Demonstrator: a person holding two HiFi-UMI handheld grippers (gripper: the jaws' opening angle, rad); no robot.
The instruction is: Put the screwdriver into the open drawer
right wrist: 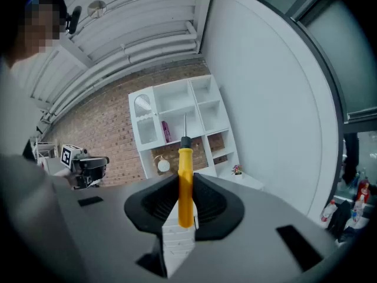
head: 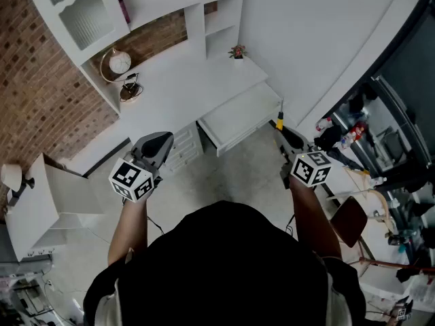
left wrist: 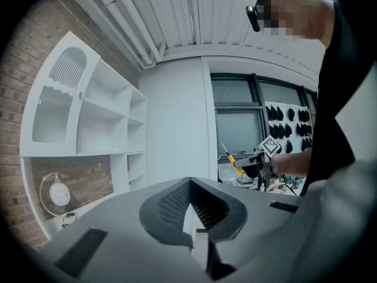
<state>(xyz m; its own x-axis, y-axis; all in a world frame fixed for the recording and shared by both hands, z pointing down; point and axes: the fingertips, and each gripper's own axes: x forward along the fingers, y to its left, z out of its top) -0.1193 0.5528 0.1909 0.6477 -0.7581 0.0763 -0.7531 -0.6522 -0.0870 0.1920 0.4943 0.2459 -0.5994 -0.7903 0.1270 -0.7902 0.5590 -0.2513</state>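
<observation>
Screwdriver (right wrist: pixel 185 181) clamped in my right fingers (right wrist: pixel 209 204), left fingers (left wrist: pixel 168 208) closed empty; next I carry it down into the open drawer (head: pixel 241 117).

Red-brown brick wall (head: pixel 34 94) at left. A white shelf unit (head: pixel 146 5) with open cubbies stands against it, above a white desk top (head: pixel 183 90). A round white clock (head: pixel 120 62) sits in a lower niche, a small potted plant (head: pixel 237 51) at the desk's far corner. Plain white curved wall (head: pixel 319 32) to the right. Pale floor (head: pixel 231 168). Dark windows (left wrist: pixel 235 128); white slatted ceiling (left wrist: pixel 194 10). Light is even and dim.
</observation>
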